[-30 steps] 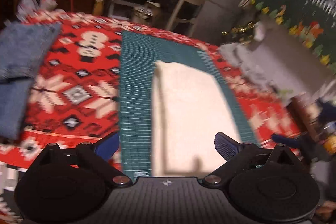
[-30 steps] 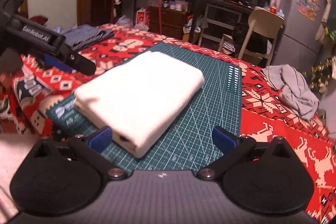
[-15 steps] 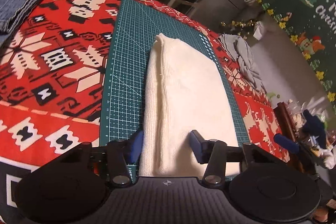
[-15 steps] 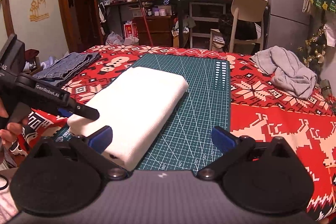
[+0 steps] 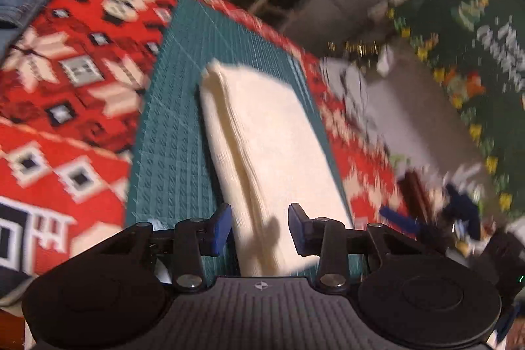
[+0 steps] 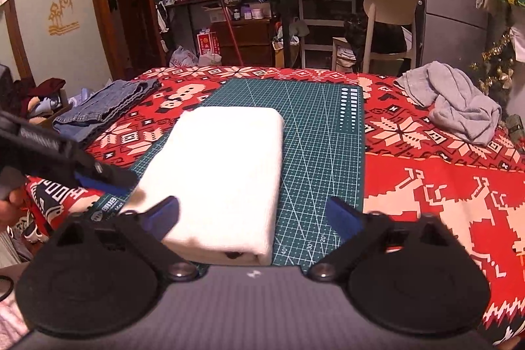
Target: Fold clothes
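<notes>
A red tablecloth [image 6: 426, 186] with white snowflake patterns covers the whole table. On its middle lies a green cutting mat [image 6: 321, 153] with a white grid. The folded white garment [image 6: 226, 166] lies on the left part of this mat, as a thick neat rectangle with its layered edge toward the left side. Folded blue jeans [image 6: 108, 107] rest on the cloth at the far left, and a crumpled grey garment [image 6: 459, 110] lies at the far right, well apart from the mat.

The right gripper [image 6: 256, 218] hovers at the near end of the white garment, its blue fingers spread wide and holding nothing. The left gripper [image 5: 259, 228] is at the near left corner of the garment; its fingers stand half closed on both sides of the layered edge, not pressed together, and the view is blurred
</notes>
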Demonstrator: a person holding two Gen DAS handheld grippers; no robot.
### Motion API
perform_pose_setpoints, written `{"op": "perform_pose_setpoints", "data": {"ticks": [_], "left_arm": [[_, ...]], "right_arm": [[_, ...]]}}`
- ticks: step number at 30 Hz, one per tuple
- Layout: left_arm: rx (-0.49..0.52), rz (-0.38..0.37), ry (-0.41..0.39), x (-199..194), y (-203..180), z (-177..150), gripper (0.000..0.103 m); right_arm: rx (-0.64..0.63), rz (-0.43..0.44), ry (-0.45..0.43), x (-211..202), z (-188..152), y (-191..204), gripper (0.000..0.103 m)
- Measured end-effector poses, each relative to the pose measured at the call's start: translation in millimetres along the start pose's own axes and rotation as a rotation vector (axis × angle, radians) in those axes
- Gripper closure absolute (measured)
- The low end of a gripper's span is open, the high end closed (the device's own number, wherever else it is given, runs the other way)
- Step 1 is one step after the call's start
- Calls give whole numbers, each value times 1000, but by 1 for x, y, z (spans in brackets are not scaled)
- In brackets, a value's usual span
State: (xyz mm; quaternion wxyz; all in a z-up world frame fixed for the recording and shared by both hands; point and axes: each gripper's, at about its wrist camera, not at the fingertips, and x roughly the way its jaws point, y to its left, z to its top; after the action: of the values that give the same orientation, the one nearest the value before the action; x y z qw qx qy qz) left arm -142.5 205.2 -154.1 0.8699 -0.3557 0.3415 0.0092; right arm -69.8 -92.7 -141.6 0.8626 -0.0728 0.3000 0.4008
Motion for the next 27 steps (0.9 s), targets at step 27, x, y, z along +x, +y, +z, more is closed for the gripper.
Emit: {"op": "perform_pose_setpoints", "data": {"ticks": [27], "left_arm": [[465, 293, -61, 63, -23, 29, 103]], "right_arm": [[15, 15, 53, 10, 1, 1, 39]]}}
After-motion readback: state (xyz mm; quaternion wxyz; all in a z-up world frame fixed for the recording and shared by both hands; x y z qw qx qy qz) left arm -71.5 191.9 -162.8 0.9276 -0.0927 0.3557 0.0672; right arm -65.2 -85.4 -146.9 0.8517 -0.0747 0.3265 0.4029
